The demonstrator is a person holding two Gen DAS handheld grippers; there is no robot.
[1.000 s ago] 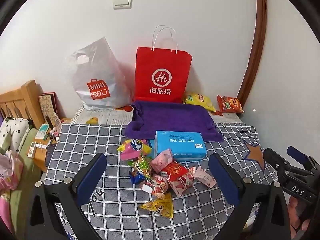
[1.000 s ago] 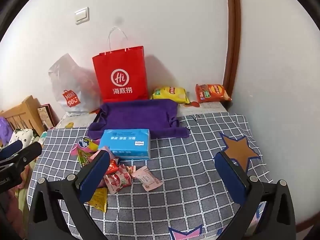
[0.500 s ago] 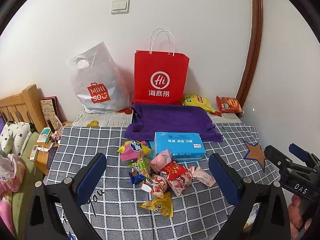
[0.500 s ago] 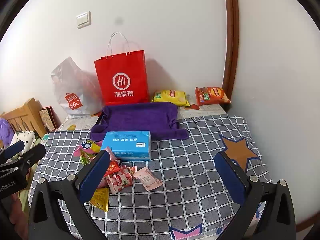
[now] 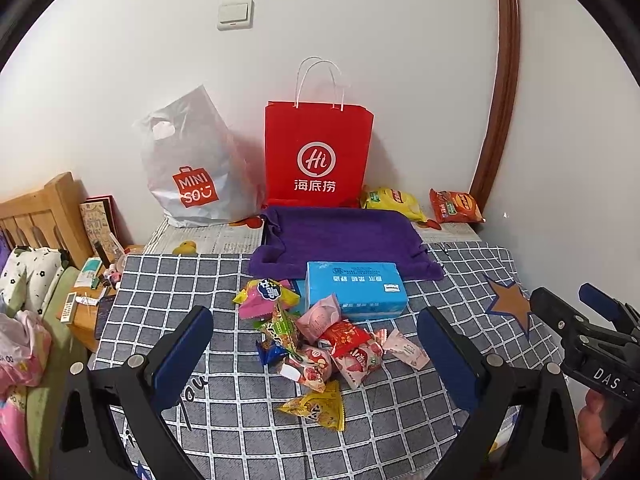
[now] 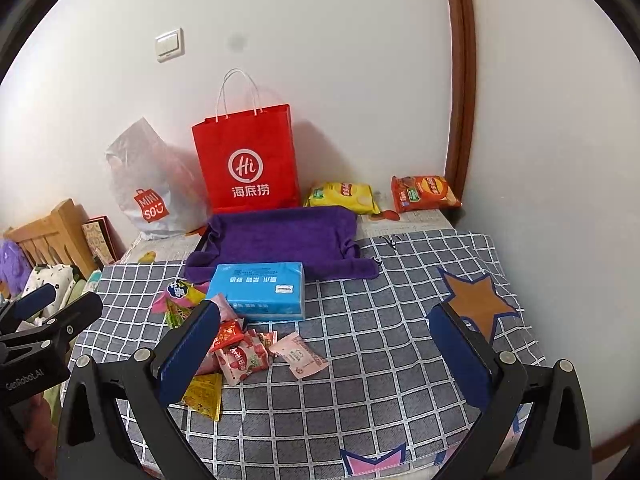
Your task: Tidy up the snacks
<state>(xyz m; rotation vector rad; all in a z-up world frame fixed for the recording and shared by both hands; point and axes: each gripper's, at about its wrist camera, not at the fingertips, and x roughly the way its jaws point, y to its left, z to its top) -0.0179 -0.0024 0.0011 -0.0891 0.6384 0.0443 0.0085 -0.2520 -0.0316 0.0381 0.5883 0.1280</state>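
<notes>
A heap of small snack packets lies on the grey checked cloth, in front of a blue tissue pack. A yellow triangular packet lies nearest me. A purple towel-lined tray sits behind the tissue pack. My left gripper hovers open above the heap, holding nothing. My right gripper is open over the cloth right of the heap, a pink packet between its fingers' line of sight. Each gripper shows at the edge of the other's view.
A red paper bag and a grey Miniso plastic bag stand against the wall. Yellow and orange chip bags lie at the back right. A wooden bed frame and cluttered stand are on the left.
Both views have risen and tilted up slightly, so the table contents sit a little lower and farther. The snacks have not moved and both grippers stay open.
</notes>
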